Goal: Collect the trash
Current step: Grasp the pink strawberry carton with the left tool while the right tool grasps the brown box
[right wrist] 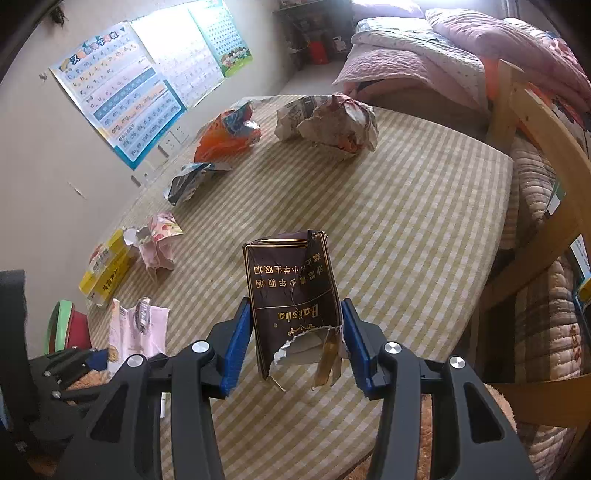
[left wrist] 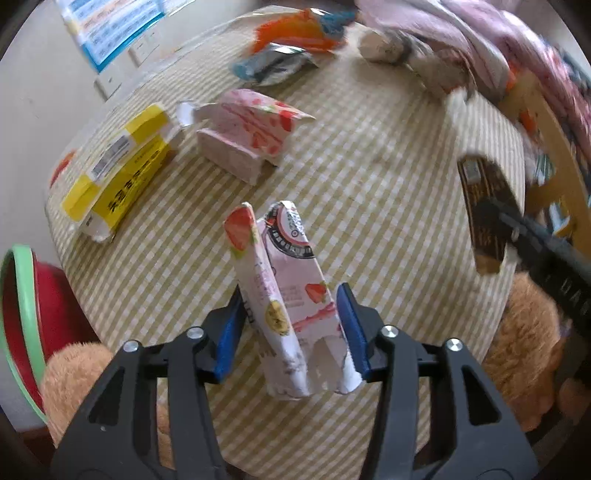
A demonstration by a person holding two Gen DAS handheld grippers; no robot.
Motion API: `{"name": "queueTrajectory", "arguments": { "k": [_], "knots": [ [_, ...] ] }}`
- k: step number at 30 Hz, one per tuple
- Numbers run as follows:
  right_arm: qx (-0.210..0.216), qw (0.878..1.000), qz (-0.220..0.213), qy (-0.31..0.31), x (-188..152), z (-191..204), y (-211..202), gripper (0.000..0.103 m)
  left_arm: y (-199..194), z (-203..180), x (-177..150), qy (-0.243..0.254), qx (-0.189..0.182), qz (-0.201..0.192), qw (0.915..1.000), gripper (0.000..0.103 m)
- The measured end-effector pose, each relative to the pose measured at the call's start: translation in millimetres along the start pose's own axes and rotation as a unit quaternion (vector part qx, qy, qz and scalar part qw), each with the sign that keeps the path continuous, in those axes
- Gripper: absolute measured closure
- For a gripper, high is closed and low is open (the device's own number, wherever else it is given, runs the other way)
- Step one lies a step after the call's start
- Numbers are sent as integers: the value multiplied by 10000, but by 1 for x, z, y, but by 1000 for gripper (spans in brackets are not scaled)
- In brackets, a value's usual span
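Note:
My left gripper (left wrist: 291, 325) is shut on a torn pink strawberry carton (left wrist: 284, 295) and holds it above the checked tablecloth (left wrist: 388, 192). My right gripper (right wrist: 295, 336) is shut on a torn dark brown cigarette pack (right wrist: 291, 295) above the table; the pack also shows in the left wrist view (left wrist: 484, 218). On the table lie a yellow box (left wrist: 118, 177), a second pink strawberry carton (left wrist: 247, 133), a silver-blue wrapper (left wrist: 273, 66), an orange bag (left wrist: 299, 31) and crumpled newspaper (right wrist: 328, 122).
A red bin with a green rim (left wrist: 22, 314) stands left of the table. A fluffy tan rug (left wrist: 524, 339) lies below. A wooden chair (right wrist: 543, 192) and a bed with pink quilts (right wrist: 443, 48) are on the right. Posters (right wrist: 140, 81) hang on the wall.

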State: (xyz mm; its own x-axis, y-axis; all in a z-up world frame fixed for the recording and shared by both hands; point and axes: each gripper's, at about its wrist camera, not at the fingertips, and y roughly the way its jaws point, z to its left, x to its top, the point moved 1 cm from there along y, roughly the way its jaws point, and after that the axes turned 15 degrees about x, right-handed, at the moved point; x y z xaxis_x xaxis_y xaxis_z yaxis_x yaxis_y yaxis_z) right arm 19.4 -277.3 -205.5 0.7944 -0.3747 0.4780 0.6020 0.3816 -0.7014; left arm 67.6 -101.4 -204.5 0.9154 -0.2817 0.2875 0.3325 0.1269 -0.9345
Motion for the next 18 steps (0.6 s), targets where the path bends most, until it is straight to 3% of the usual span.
{"name": "queueTrajectory", "arguments": {
  "k": [2,9,12,14,18],
  "knots": [
    [-8,10000,25,-1,0,0,2,55,-2,12,0,-347,-115,-11,9993,41],
    [-34,9998,186,69,-3,-4,10,54,16,20,-7,-750,4,301,9967,40],
    [-52,9997,237,96,-4,-5,13,38,22,21,-7,-680,97,304,9972,40],
    [-53,9997,230,116,-4,-7,14,36,22,14,-4,-657,148,261,9974,41],
    [-79,9998,128,141,-3,-9,11,36,23,16,2,-738,105,208,9970,57]
  ]
}}
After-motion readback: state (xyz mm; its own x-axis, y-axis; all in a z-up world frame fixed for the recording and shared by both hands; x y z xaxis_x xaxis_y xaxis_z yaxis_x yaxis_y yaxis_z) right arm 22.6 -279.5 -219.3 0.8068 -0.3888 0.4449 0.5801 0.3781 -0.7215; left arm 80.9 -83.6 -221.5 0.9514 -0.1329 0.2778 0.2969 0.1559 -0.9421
